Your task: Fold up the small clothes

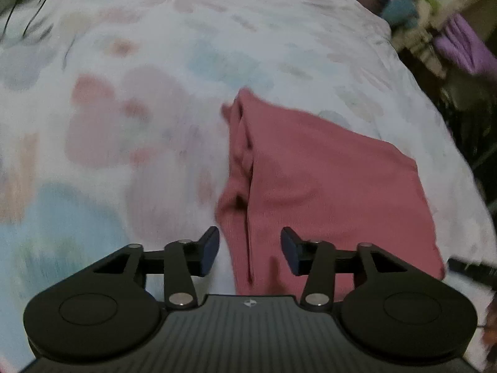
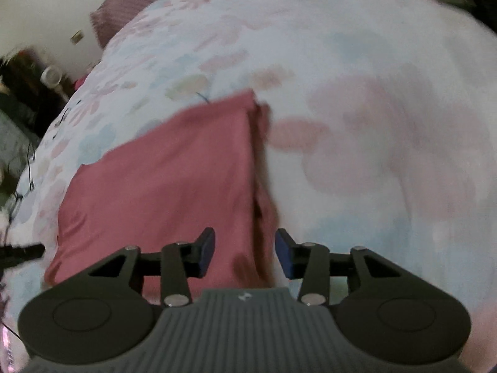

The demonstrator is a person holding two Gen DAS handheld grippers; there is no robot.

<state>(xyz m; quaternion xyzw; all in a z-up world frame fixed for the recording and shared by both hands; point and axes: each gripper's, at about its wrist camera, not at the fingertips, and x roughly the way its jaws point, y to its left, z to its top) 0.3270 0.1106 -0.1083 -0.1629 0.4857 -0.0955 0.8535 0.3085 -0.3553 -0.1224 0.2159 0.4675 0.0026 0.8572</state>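
Observation:
A pink garment lies folded flat on a white floral bedspread. In the left wrist view my left gripper is open and empty, its fingers straddling the garment's near folded edge. In the right wrist view the same pink garment lies left of centre on the bedspread. My right gripper is open and empty, just above the garment's near right edge, where layered folds show. Both views are motion-blurred.
A mauve pillow lies at the bed's head. Purple cloth and clutter sit beside the bed's right edge. Dark furniture with a white cup stands left of the bed. A dark cable lies by the garment.

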